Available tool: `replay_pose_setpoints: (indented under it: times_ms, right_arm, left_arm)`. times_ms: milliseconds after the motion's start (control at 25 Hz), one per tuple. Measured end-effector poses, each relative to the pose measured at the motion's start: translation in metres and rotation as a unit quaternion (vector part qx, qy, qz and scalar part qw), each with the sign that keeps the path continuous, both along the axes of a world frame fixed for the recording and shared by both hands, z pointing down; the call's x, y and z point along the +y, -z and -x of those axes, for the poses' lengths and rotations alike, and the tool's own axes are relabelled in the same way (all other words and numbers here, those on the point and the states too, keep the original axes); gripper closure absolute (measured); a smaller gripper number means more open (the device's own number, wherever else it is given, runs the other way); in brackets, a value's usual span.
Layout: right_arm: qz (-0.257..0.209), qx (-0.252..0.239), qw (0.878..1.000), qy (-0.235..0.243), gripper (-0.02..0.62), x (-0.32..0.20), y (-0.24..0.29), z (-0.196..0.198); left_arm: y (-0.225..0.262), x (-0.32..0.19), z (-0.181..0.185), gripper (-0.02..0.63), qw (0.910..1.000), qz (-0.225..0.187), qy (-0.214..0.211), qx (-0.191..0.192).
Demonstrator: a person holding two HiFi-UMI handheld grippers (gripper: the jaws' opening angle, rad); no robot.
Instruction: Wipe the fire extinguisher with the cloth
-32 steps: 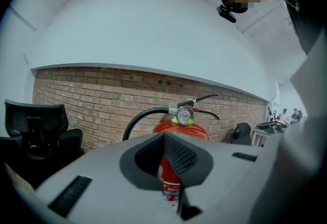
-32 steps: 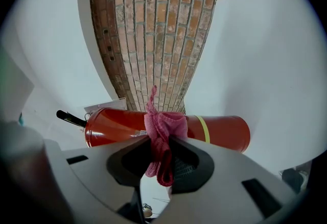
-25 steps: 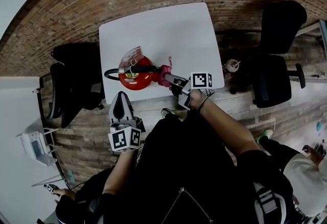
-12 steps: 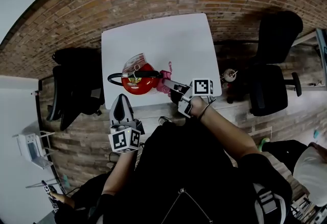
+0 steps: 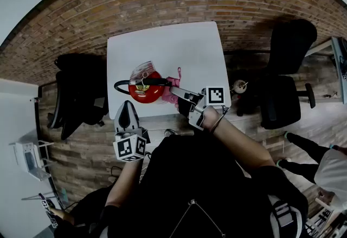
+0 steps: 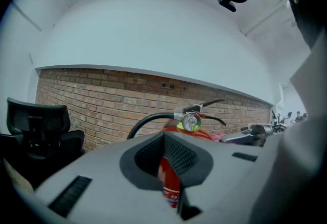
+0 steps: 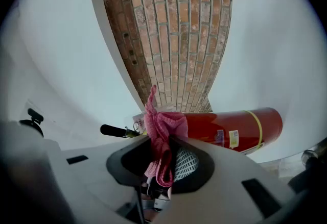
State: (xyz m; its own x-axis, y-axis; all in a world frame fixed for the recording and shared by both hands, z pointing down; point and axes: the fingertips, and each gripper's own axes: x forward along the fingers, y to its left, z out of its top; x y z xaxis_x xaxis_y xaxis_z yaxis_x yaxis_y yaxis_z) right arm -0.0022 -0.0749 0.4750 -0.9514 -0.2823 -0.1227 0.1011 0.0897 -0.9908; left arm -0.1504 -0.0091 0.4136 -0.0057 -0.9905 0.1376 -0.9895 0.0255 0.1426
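A red fire extinguisher (image 5: pixel 144 90) with a black hose stands on the white table (image 5: pixel 190 47), near its front edge. A pink cloth (image 5: pixel 174 86) presses against its right side, with my right gripper (image 5: pixel 179 92) shut on it. In the right gripper view the cloth (image 7: pixel 161 127) sticks up from between the jaws of the right gripper (image 7: pixel 164 159), in front of the extinguisher (image 7: pixel 230 128). My left gripper (image 5: pixel 128 108) hovers just off the table's front edge, shut and holding nothing, pointing at the extinguisher (image 6: pixel 200 133). In its own view the left gripper (image 6: pixel 171 169) frames the red body.
Black office chairs stand left (image 5: pixel 81 90) and right (image 5: pixel 287 88) of the table on a brick-patterned floor. A small round object (image 5: pixel 237 87) sits by the table's right corner. A person's legs (image 5: pixel 303 147) show at the lower right, and a white rack (image 5: pixel 30 158) at the left.
The right gripper keeps the cloth against the extinguisher's right side, shifted only slightly. The left gripper has held still. The person at the lower right has moved further right.
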Motion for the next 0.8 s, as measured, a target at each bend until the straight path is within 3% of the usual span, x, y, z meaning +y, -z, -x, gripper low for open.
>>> replay_pose_setpoints:
  times_ms: [520, 800]
  right_arm:
    - [0.029, -0.118, 0.992, 0.032, 0.492, -0.003, 0.04, -0.006]
    - [0.028, -0.135, 0.988, 0.075, 0.492, -0.012, 0.041, -0.016]
  left_arm:
    - [0.008, -0.006, 0.006, 0.575, 0.9986, -0.002, 0.05, -0.016]
    - [0.014, -0.011, 0.001, 0.575, 0.9945, 0.004, 0.1, -0.031]
